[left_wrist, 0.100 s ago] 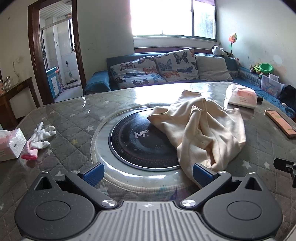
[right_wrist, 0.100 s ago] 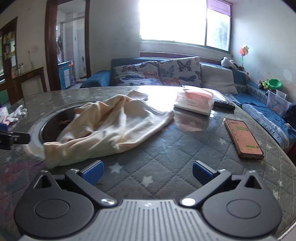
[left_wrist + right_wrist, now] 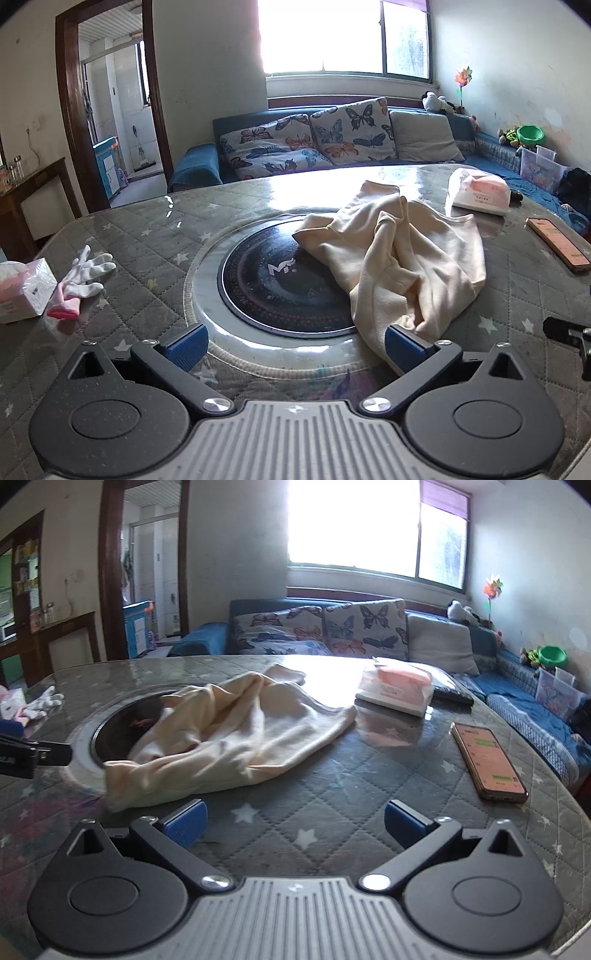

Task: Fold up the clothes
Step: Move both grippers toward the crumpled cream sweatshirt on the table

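While both sets of tongs hover low over the round bench (image 3: 122, 236), neither one grips anything. The left tongs (image 3: 293, 349) are spread wide, and the blue pad (image 3: 400, 349) on one finger sits just at the near edge of the cream garment (image 3: 402, 258). The right tongs (image 3: 293, 823) are also spread wide over bare quilted cover, with the garment (image 3: 236, 738) lying crumpled just ahead and to their left. It rests unfolded near the middle of the bench, partly draped over a dark round glass cooktop (image 3: 280, 291) set into the surface. White lettering on the cooktop shows an "M"; the rest is covered. A pink and white tissue pack (image 3: 395, 688) beyond the garment carries print too small to read. A phone (image 3: 487, 760) lies face up to the right, its lit screen unreadable. White gloves (image 3: 86, 277) lie at the far left, beside another tissue pack (image 3: 26, 291).
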Action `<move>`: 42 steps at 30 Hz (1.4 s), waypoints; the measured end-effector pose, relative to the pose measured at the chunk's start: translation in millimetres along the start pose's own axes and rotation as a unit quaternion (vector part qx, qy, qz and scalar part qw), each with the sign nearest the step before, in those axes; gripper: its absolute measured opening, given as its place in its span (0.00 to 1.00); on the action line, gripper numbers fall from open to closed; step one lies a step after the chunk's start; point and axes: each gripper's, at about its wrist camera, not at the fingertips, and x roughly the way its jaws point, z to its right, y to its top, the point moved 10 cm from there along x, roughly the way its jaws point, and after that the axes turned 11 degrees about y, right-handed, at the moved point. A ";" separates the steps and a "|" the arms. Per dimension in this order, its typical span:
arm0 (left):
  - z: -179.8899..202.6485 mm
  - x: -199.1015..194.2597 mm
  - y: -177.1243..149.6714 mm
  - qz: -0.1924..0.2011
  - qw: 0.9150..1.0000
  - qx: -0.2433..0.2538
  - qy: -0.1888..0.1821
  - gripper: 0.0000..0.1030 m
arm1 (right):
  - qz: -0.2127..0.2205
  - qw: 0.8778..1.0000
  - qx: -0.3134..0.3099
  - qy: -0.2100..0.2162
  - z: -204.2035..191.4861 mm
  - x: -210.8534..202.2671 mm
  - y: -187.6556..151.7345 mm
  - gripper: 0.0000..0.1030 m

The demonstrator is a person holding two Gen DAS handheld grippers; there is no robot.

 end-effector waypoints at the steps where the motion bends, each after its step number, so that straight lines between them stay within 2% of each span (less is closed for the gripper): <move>1: -1.9 -1.8 0.4 0.004 1.000 -0.002 0.002 1.00 | 0.000 1.000 -0.001 -0.001 0.6 -0.3 0.3 1.00; 3: -5.8 -5.3 1.1 0.012 1.000 -0.005 0.006 1.00 | 0.001 1.000 -0.001 -0.006 4.2 -1.4 1.7 1.00; 8: 1.2 -25.7 8.4 0.007 1.000 0.005 0.022 1.00 | 0.022 0.999 -0.042 -0.008 -25.5 -29.7 15.7 1.00; 17: 17.6 -64.3 28.5 0.042 0.998 0.027 0.044 1.00 | 0.035 0.998 -0.055 -0.004 -42.2 -68.7 29.7 1.00; 27: 39.5 -92.3 45.8 0.057 0.997 0.041 0.024 1.00 | 0.054 0.996 -0.072 -0.016 -52.2 -94.6 38.3 1.00; 34: 49.1 -89.8 49.6 0.055 0.997 0.052 0.013 1.00 | 0.053 0.996 -0.069 -0.017 -51.6 -95.4 40.0 1.00; 42: 55.4 -62.6 48.4 0.026 0.998 0.062 0.013 1.00 | 0.027 0.998 -0.056 -0.011 -42.5 -67.9 37.5 1.00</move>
